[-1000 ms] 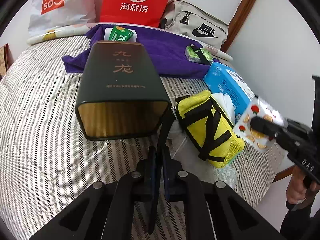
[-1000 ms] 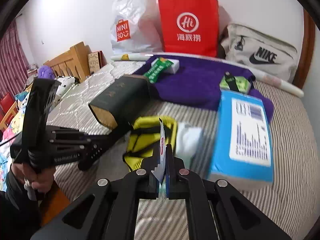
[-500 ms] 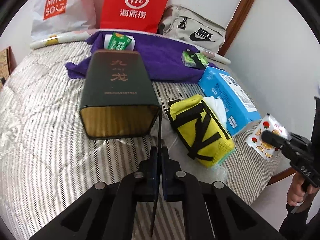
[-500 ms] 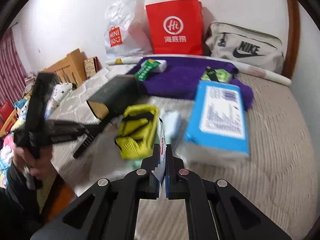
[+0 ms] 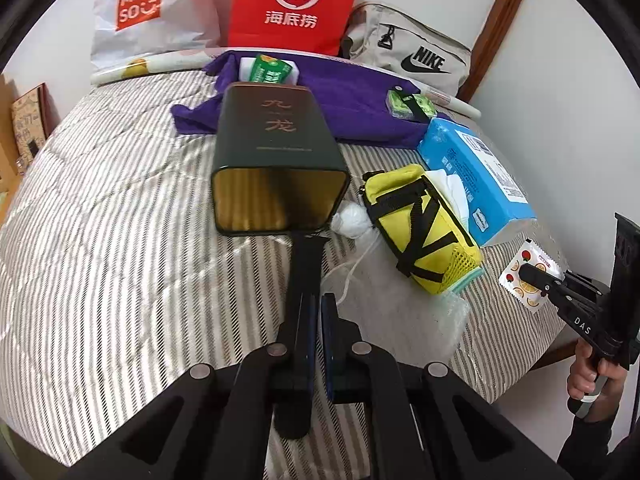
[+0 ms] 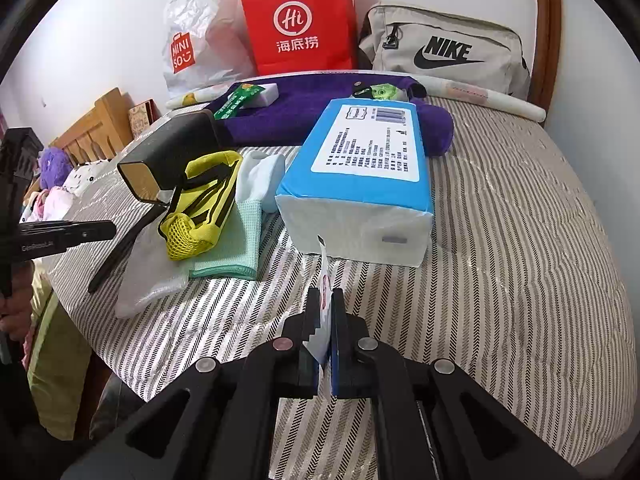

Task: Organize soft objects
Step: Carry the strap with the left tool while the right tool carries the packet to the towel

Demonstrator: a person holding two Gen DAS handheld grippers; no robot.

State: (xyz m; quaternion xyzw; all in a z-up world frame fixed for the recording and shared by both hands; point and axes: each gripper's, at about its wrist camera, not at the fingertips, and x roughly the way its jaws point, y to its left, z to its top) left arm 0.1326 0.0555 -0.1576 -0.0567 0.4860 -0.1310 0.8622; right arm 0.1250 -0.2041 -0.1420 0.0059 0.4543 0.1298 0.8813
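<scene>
The left gripper [image 5: 316,320] is closed on a flat black strip [image 5: 306,264] that reaches to the dark box [image 5: 276,160] on the striped bed [image 5: 120,220]. Right of it lie the yellow pouch [image 5: 420,224] and blue tissue pack [image 6: 360,168]. The right gripper [image 6: 326,312] pinches a fruit-printed sachet [image 5: 528,276] upright, just before that pack.

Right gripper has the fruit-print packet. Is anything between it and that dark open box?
Yes. From the right gripper holding the packet, the yellow pouch lies between it and the dark box, beside the box's open end.
</scene>
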